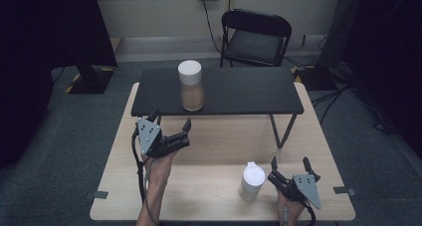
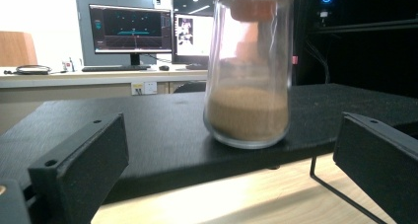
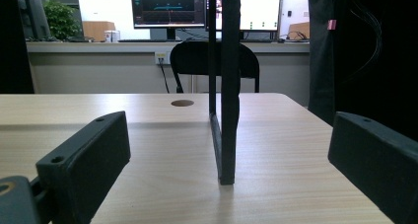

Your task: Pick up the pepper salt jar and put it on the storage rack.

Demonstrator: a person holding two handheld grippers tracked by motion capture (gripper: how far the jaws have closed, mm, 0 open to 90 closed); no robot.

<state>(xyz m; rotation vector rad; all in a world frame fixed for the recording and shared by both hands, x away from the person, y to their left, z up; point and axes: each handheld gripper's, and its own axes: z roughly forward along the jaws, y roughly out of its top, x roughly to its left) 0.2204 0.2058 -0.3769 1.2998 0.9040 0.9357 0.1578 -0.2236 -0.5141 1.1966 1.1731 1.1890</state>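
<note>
— Wooden table (image 1: 209, 151), black shelf (image 1: 234, 89) across its far half, chair (image 1: 255, 37) behind. On the shelf?

— Jar (image 1: 191, 85) of brown powder, white lid, upright near the front edge. Left gripper (image 1: 171, 125) just short of it, jaws apart, nothing held.

— And on the right?

— Right gripper (image 1: 289, 165) low on the table, jaws wide, empty. Second jar (image 1: 252, 181) just beside, not touched.

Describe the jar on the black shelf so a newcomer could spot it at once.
A low black shelf stands at the back of the wooden table. Near its front edge stands a clear jar with a white lid, holding brown powder. The other white-lidded container stands on the wood.
</note>
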